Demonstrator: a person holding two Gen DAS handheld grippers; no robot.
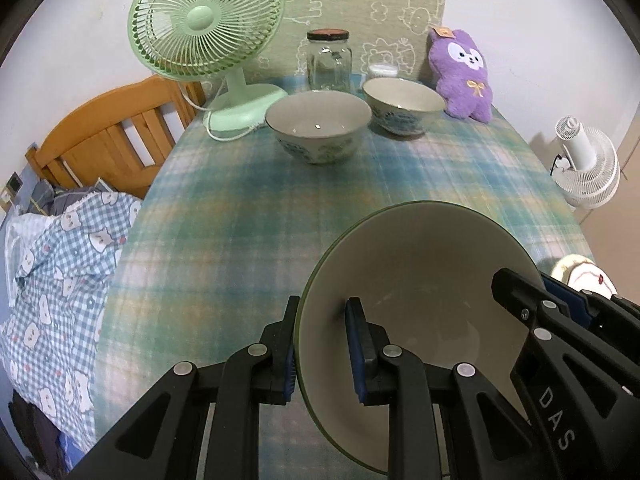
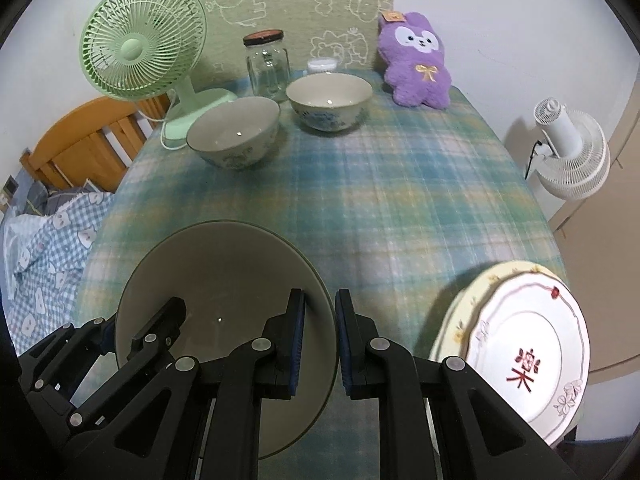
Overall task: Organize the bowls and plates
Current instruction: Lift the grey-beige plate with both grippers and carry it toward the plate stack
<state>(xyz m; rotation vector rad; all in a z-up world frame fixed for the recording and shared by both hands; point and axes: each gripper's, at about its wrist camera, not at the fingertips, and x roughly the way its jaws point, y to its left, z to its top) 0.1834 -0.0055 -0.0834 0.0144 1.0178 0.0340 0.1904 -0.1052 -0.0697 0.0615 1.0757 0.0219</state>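
Two grippers clamped on one grey-green plate [image 1: 416, 300], carried above the lower middle of the plaid tablecloth [image 1: 240, 208]; left gripper [image 1: 320, 360] pinching its left rim, right gripper [image 2: 318, 344] pinching its right rim; plate tilted, not set down anywhere. Counted: three plates in all, namely the held one plus two stacked at lower right, a white plate [image 2: 528, 360] with a red character lying on a cream floral plate [image 2: 460, 312]; two bowls, left bowl [image 1: 318, 126] and right bowl [image 1: 402, 106], side by side at upper centre, apart, unnested. Probably partway: plate stack begun, held plate likely bound for it; bowls still to be nested or grouped.
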